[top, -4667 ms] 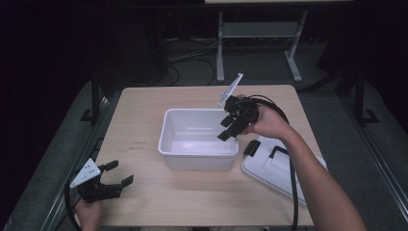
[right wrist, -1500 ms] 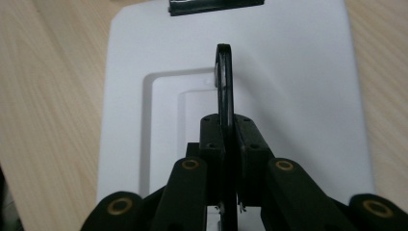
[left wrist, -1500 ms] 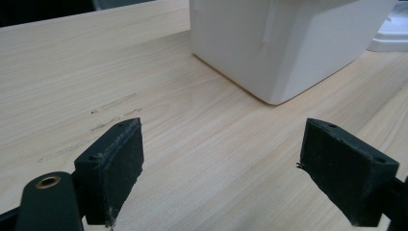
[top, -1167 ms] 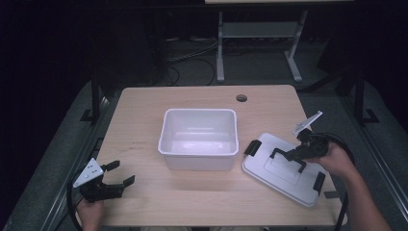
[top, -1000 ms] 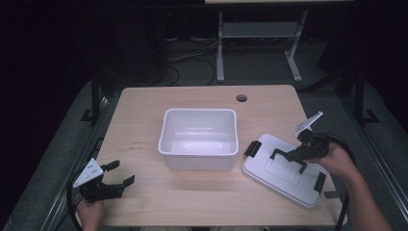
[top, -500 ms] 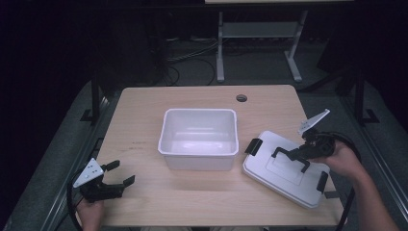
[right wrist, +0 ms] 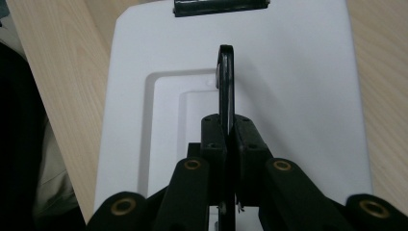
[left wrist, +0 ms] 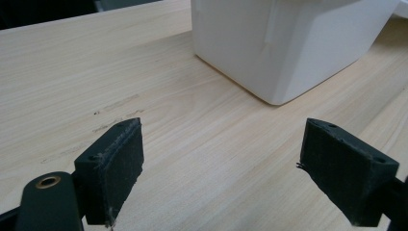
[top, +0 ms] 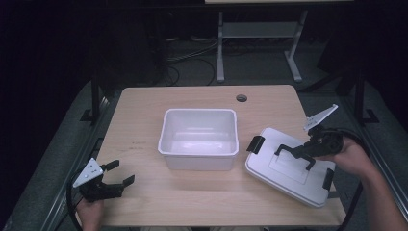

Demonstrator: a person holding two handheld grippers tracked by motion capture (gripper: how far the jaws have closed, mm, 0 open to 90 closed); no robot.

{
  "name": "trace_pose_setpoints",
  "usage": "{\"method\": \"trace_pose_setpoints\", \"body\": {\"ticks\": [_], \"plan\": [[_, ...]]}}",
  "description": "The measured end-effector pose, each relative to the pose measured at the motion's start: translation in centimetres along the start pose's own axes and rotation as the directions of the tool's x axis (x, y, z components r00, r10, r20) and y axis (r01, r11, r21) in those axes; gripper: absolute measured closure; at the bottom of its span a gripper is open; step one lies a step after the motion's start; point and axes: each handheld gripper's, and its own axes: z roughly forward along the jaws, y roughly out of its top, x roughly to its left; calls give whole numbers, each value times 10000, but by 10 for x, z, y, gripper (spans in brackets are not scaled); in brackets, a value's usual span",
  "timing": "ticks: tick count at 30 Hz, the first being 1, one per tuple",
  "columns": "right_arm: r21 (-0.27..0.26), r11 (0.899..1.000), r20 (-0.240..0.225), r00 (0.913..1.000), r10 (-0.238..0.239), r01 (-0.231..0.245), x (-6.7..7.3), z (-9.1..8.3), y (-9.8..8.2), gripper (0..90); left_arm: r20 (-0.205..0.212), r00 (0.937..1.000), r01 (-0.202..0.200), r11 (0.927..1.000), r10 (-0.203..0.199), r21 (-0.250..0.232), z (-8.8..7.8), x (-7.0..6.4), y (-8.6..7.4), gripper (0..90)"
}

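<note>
A white open box [top: 199,137] stands mid-table; its near wall [left wrist: 288,43] fills the top of the left gripper view. To its right lies the white lid [top: 284,166] with black end clips and a black carry handle [top: 293,153]. My right gripper [top: 312,146] is shut on that handle [right wrist: 225,86], which runs edge-on between the pads above the lid [right wrist: 298,82]. The lid's right side hangs past the table edge. My left gripper [top: 118,179] rests low at the table's front left, jaws wide open with bare wood between them [left wrist: 216,163].
The wooden table [top: 144,120] has a round cable hole [top: 241,98] at the back right. A metal stand [top: 260,33] and floor cables lie behind the table. A black clip [right wrist: 220,6] sits at the lid's far end.
The right gripper left the box, came to the lid and closed on its handle. Over the last second the lid shifted slightly. The left gripper stayed put.
</note>
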Motion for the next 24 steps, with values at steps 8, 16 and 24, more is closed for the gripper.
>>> {"method": "trace_pose_setpoints", "body": {"ticks": [8, 16, 24], "plan": [[-56, 9998, 276, 9994, -184, 186, 8, -24, 9, 844, 24, 10000, 50, 10000, -50, -35, 0, 0, 0, 147], [-185, 9991, 404, 9985, -373, 381, 16, -48, 20, 844, 11, 10000, 64, 10000, -64, -46, 1, 0, 0, 147], [-239, 9965, 452, 9959, -787, 799, 25, -68, 40, 844, 12, 10000, 40, 10000, -40, -64, 0, 0, 0, 147]]}}
